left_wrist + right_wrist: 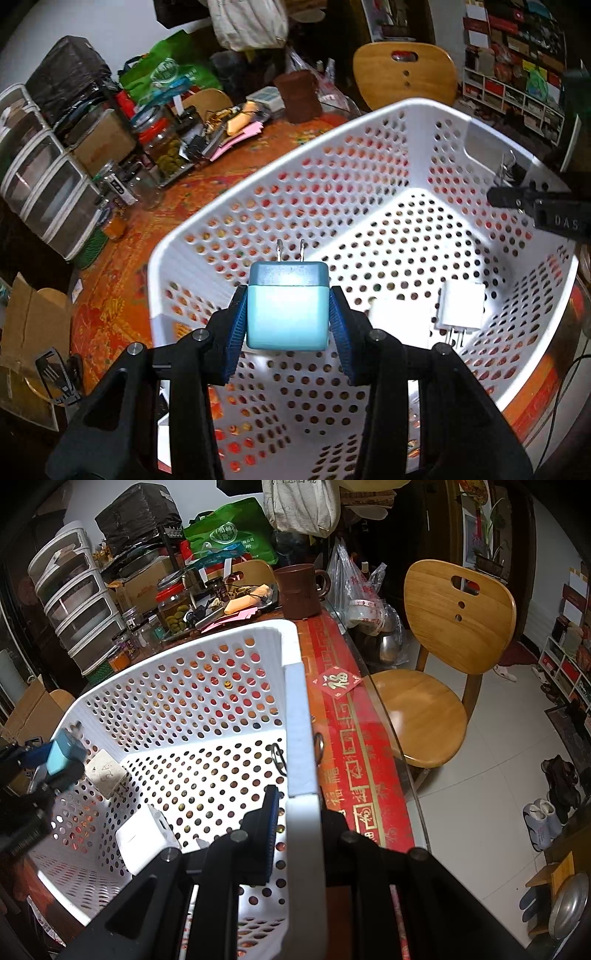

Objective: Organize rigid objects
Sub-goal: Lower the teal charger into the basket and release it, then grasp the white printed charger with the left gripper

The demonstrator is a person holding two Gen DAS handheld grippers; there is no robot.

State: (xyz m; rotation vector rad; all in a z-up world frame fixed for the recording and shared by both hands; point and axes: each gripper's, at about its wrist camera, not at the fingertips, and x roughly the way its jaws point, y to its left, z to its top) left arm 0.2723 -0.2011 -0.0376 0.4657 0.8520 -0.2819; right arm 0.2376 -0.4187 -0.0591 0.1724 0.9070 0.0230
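Pinching a light blue plug adapter between their blue ribbed pads, the jaws of the left gripper are pressing on the adapter's 2 side faces, and its 2 metal prongs are pointing away from the camera. That adapter is hanging above the inside of a white perforated basket, near the basket's wall on the left, not touching the floor of the basket. The right gripper is clamping the basket's rim with its jaws pressed together on the white wall, 1 blue pad sitting inside the basket and the other finger outside it. Inside the basket 2 white chargers are lying on the perforated floor: a white cube charger near the right gripper, and a white flat charger with markings on its face just beside the held adapter in the right wrist view. In the left wrist view the flat charger is showing its prongs toward the camera. The basket is resting on a table with a red and gold patterned cloth. Beyond the basket a brown mug, a glass jar of green fruit with a red lid and a green shopping bag are standing on the cluttered table, and a wooden chair is sitting beside it.
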